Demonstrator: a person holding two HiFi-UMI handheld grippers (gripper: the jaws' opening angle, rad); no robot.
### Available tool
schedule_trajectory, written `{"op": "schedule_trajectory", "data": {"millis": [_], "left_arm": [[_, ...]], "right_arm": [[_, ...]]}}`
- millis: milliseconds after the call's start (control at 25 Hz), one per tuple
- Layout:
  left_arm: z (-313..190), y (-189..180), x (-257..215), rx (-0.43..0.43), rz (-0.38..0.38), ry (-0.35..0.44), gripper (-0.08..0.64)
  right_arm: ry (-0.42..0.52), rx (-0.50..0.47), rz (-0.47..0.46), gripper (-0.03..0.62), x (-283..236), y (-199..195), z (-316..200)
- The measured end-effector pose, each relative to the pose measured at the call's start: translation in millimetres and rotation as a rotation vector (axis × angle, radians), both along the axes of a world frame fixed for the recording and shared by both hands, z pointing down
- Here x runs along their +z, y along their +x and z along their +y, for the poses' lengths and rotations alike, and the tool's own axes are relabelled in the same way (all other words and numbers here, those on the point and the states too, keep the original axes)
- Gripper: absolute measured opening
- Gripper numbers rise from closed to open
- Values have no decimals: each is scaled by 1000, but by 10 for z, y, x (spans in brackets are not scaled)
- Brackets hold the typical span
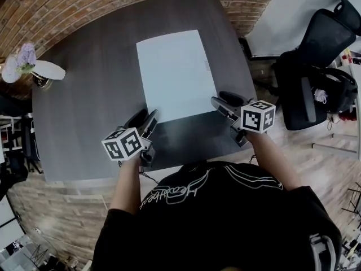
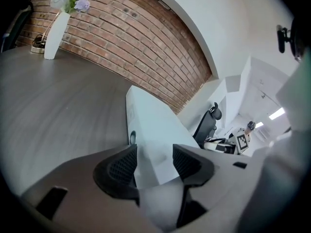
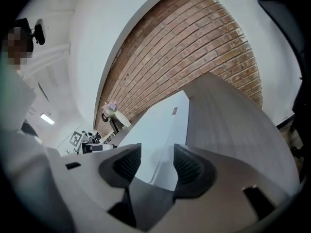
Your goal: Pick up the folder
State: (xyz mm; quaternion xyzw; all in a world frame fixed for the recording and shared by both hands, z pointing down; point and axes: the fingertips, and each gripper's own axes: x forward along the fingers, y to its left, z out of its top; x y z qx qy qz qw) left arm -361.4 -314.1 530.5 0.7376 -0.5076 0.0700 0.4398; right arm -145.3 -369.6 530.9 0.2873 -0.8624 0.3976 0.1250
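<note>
A white folder (image 1: 175, 75) lies flat on the dark grey table (image 1: 90, 106). My left gripper (image 1: 145, 119) is at its near left corner and my right gripper (image 1: 224, 100) at its near right corner. In the left gripper view the folder (image 2: 155, 125) shows its corner between the open jaws of the left gripper (image 2: 155, 161), and the pads do not visibly press on it. In the right gripper view the folder (image 3: 155, 130) also reaches in between the open jaws of the right gripper (image 3: 156, 161), with a gap at each pad.
A white vase with flowers (image 1: 34, 66) stands at the table's far left corner. A brick wall (image 1: 84, 4) runs behind the table. A black office chair (image 1: 321, 66) stands to the right on the wooden floor. The person's body is at the table's near edge.
</note>
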Motion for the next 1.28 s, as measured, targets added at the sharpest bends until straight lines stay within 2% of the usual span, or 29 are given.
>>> {"op": "schedule_trajectory", "data": {"millis": [120,360,1280], "left_arm": [[29,19,70,-3,-9,-22,218],[38,31,95,-9,6,-42,201],[211,114,139,-56,-36,-5,196]], "right_arm": [[9,24,4,175,19,4,-3],[9,42,46,104,98,-12,-18],[46,73,23,95,136,70,110]]}}
